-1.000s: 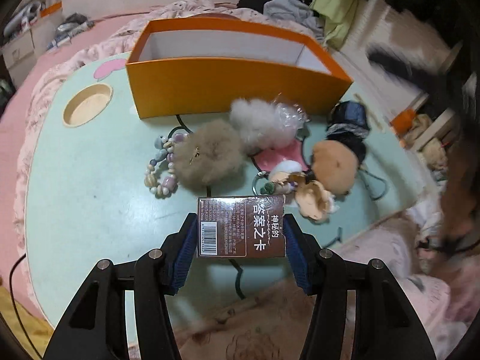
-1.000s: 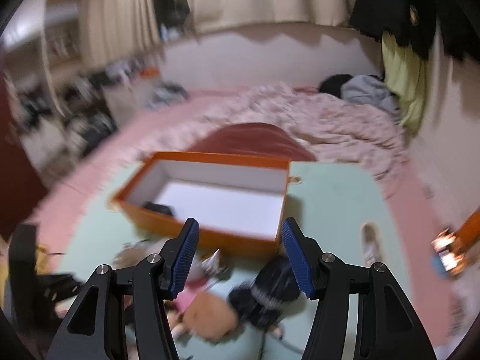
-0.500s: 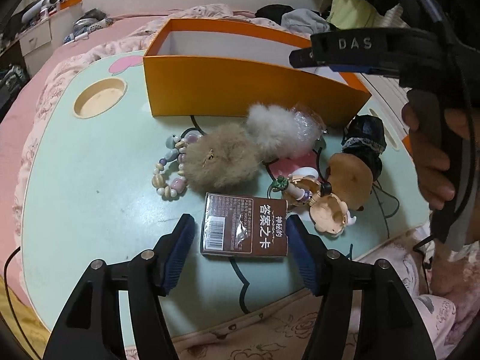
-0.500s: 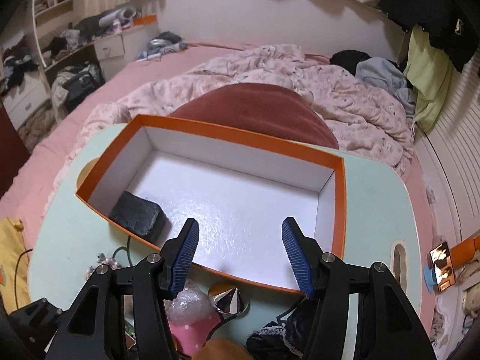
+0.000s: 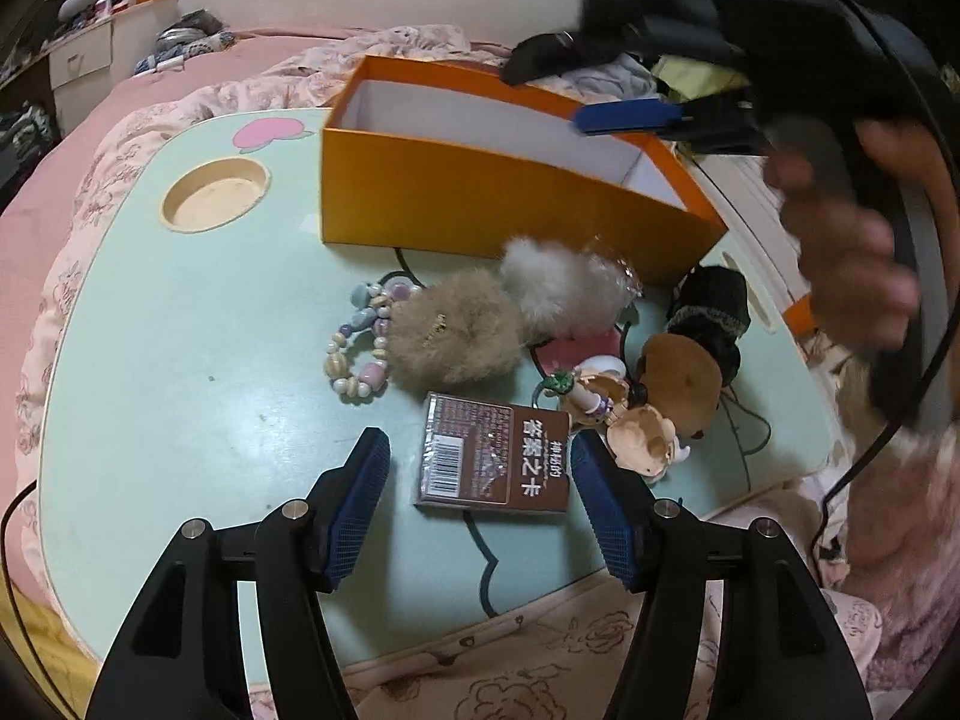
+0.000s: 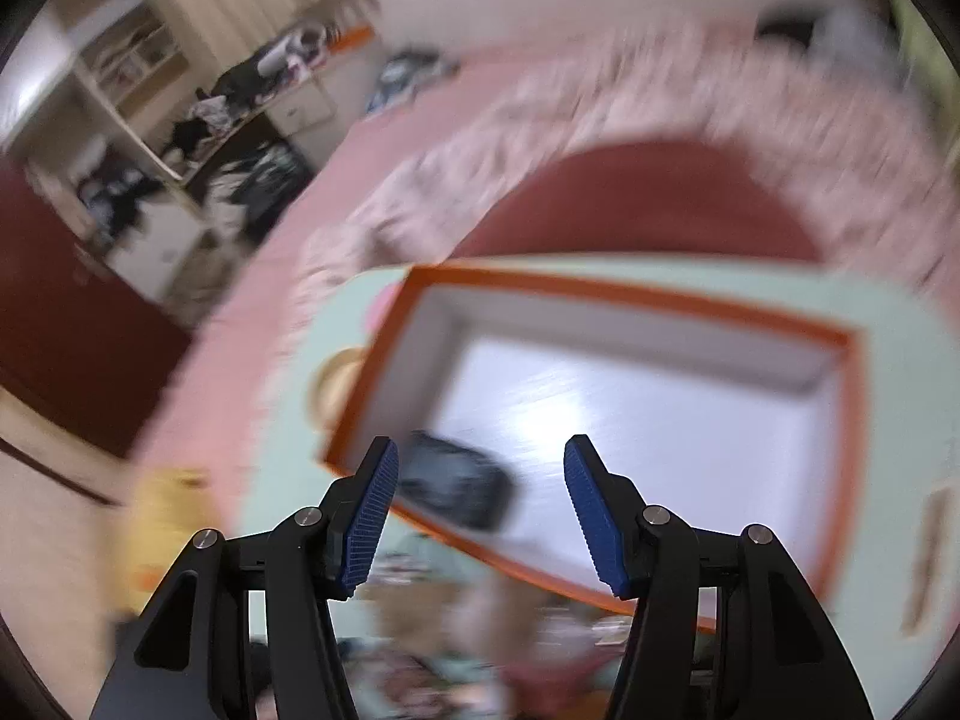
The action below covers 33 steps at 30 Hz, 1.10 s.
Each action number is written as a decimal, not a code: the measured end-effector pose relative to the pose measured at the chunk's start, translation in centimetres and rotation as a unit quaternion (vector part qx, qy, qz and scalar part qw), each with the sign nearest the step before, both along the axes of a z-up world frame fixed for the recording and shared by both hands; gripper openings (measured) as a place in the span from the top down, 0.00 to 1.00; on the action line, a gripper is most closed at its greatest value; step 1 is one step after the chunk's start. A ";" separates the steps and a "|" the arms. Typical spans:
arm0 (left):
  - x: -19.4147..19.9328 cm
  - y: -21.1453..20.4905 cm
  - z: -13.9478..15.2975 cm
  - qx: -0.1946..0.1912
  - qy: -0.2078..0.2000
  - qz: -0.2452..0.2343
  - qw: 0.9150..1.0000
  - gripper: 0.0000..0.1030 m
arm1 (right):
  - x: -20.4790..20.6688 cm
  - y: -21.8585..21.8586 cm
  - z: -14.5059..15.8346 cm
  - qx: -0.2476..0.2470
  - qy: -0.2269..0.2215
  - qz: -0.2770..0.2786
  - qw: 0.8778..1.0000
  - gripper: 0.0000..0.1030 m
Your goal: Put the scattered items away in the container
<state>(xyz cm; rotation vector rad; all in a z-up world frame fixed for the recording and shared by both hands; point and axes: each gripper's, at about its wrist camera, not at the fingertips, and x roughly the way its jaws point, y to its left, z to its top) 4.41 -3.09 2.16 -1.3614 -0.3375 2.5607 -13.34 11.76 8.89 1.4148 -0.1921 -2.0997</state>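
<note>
1. Since a second ago the left gripper (image 5: pixel 474 483) has let go of the brown card box (image 5: pixel 495 459), which now lies on the table (image 5: pixel 180 372), pads clear either side.
2. Its label shows Chinese characters and a barcode.
3. The right wrist view is blurred.
4. The right gripper (image 6: pixel 477 501) hangs part open, empty, over the orange box (image 6: pixel 630 294), which holds a dark pouch (image 6: pixel 456 486).

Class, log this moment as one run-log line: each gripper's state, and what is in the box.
left gripper: open, above card box | right gripper: open, empty | orange box: one dark item inside
</note>
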 end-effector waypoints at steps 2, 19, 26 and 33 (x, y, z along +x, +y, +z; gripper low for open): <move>-0.1 -0.3 0.1 0.002 0.000 0.003 1.000 0.38 | -1.6 -1.3 -0.7 -0.006 -0.037 0.008 0.999 0.44; 0.2 -1.2 -0.3 0.026 -0.004 0.010 1.000 0.38 | -3.2 -7.5 -4.4 0.221 -0.026 0.073 0.972 0.42; 0.2 -1.2 -0.5 0.026 -0.008 0.009 1.000 0.38 | -3.9 -4.3 -3.2 0.208 -0.004 0.040 0.977 0.43; 0.4 -1.0 -0.5 0.029 -0.011 0.007 0.999 0.38 | -3.8 -4.5 -3.9 0.219 -0.052 0.102 0.969 0.43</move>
